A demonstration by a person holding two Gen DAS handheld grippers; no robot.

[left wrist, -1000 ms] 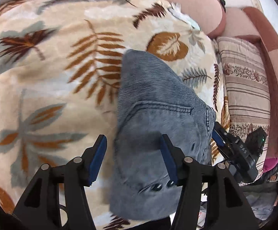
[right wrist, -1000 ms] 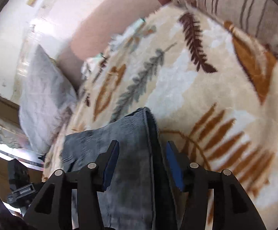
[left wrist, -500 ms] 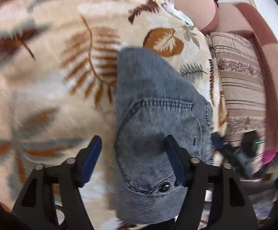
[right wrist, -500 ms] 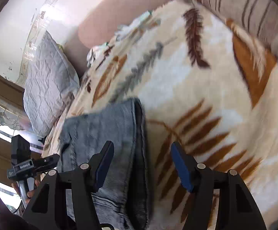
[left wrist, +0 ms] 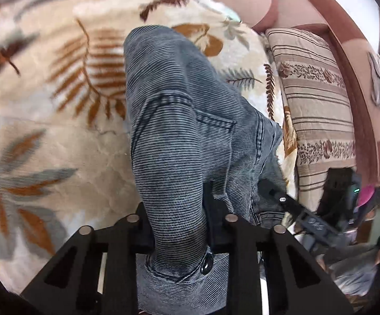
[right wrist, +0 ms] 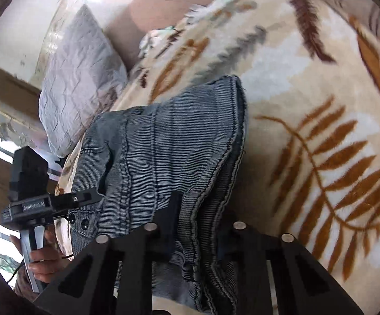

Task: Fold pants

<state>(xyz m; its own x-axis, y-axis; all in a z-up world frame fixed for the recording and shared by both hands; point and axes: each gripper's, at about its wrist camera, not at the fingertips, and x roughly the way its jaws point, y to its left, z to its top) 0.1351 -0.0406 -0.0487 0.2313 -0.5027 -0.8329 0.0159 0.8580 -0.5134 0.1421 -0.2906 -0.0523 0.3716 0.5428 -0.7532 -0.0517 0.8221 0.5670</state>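
Note:
The pants (left wrist: 179, 136) are blue-grey corduroy, folded into a thick stack on a leaf-patterned blanket (left wrist: 45, 110). My left gripper (left wrist: 179, 225) is shut on the near end of the stack, by the waistband buttons. In the right wrist view my right gripper (right wrist: 197, 225) is shut on the layered hem edges of the pants (right wrist: 163, 152). The left gripper (right wrist: 85, 199) shows there at the left, gripping the waistband side. The right gripper (left wrist: 276, 191) shows at the right of the left wrist view.
A striped pillow (left wrist: 318, 115) and a pink-brown sofa back (left wrist: 360, 60) lie right of the pants. A grey quilted cushion (right wrist: 77, 78) sits at the blanket's far edge. A person's hand (right wrist: 43, 262) holds the left gripper's handle.
Both grippers were open above the pants; they have now closed on them, the left on the waistband end, the right on the hem edges. The fabric bunches up between the fingers.

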